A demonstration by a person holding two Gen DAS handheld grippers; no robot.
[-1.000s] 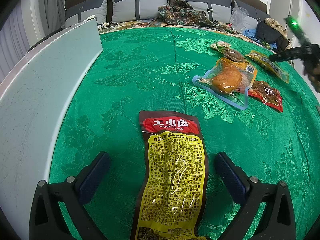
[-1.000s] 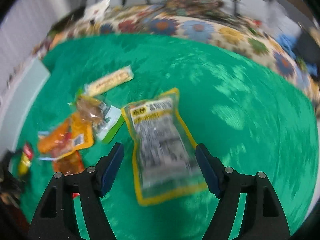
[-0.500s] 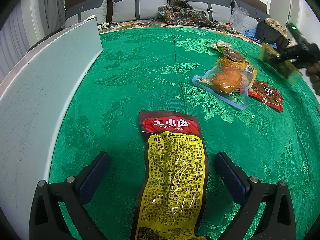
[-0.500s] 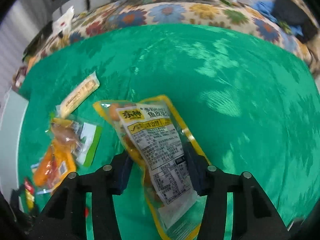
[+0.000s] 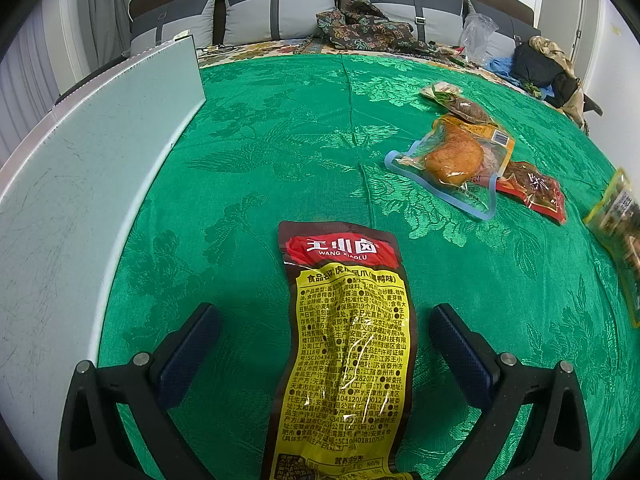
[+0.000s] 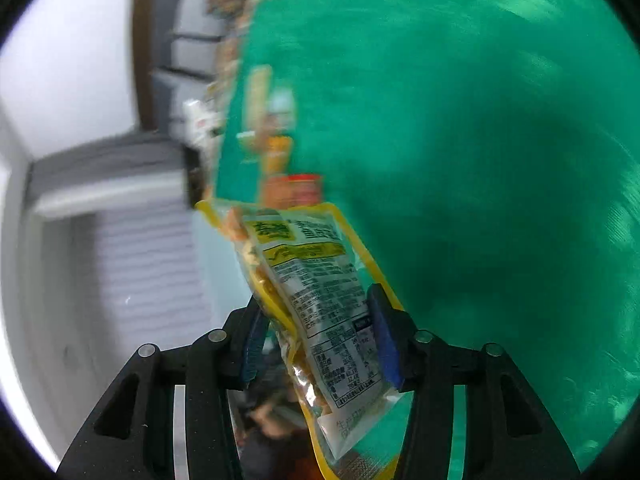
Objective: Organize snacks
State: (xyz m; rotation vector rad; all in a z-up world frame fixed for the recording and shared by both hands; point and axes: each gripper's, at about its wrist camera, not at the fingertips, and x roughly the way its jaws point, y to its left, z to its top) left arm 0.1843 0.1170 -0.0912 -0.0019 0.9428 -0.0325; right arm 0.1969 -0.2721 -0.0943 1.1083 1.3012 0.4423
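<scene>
The left gripper (image 5: 325,346) stands apart, straddling a red-and-yellow snack pack (image 5: 344,344) flat on the green bedspread (image 5: 280,128). The right gripper (image 6: 316,340), its jaws just now easing, is clamped on a yellow-edged snack bag (image 6: 316,304) held off the bed. Further snack packs (image 5: 460,156) lie at upper right, a pale board (image 5: 80,184) along the left, grey pillows (image 5: 280,8) along the top.

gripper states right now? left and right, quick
Left gripper: open, red-and-yellow snack packet lies between its fingers, untouched.
Right gripper: closed on the yellow-edged snack bag, lifted off the green cloth.
</scene>
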